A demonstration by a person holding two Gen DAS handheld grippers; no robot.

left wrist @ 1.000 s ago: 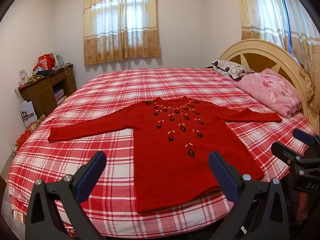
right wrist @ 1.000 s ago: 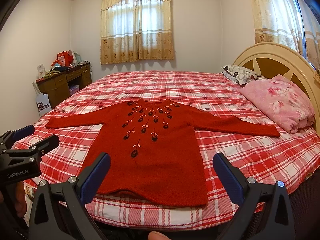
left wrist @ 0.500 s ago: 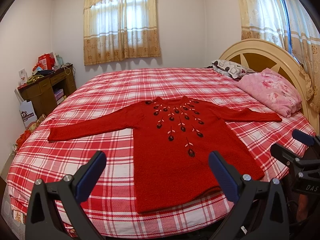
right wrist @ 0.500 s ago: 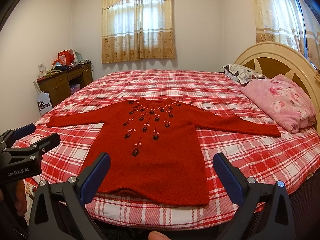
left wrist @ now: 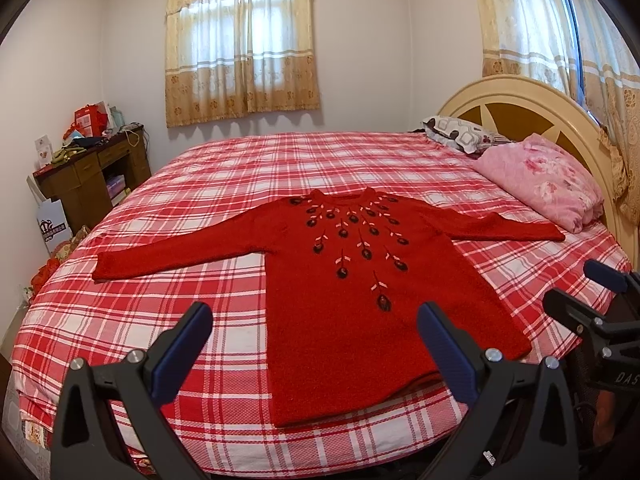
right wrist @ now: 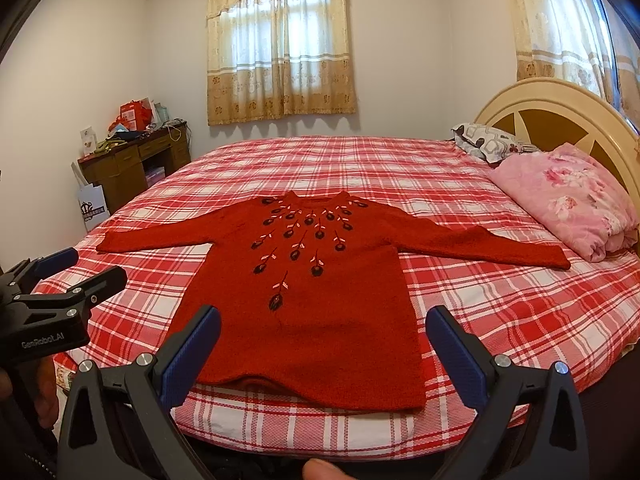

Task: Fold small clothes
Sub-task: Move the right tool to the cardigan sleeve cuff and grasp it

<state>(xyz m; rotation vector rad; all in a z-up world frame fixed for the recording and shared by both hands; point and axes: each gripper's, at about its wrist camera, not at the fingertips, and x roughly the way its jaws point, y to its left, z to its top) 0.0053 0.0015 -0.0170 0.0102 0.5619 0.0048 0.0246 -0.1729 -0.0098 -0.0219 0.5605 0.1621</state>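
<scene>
1. Nothing has visibly moved since the earlier frames.
2. Red sweater [left wrist: 352, 292]: flat, face up, sleeves spread, near foot edge of plaid bed [left wrist: 168, 312].
3. Left gripper [left wrist: 314, 344]: jaws wide, holding nothing, short of the hem.
4. Right gripper [right wrist: 322, 346]: jaws wide, holding nothing.
5. Pink quilt [right wrist: 572, 204]: by headboard [right wrist: 556, 100].

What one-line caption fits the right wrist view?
Open right hand-held gripper hovers before a red sweater spread flat, sleeves out, on a plaid bed.

Red sweater [left wrist: 340, 304] flat, sleeves outspread
</scene>
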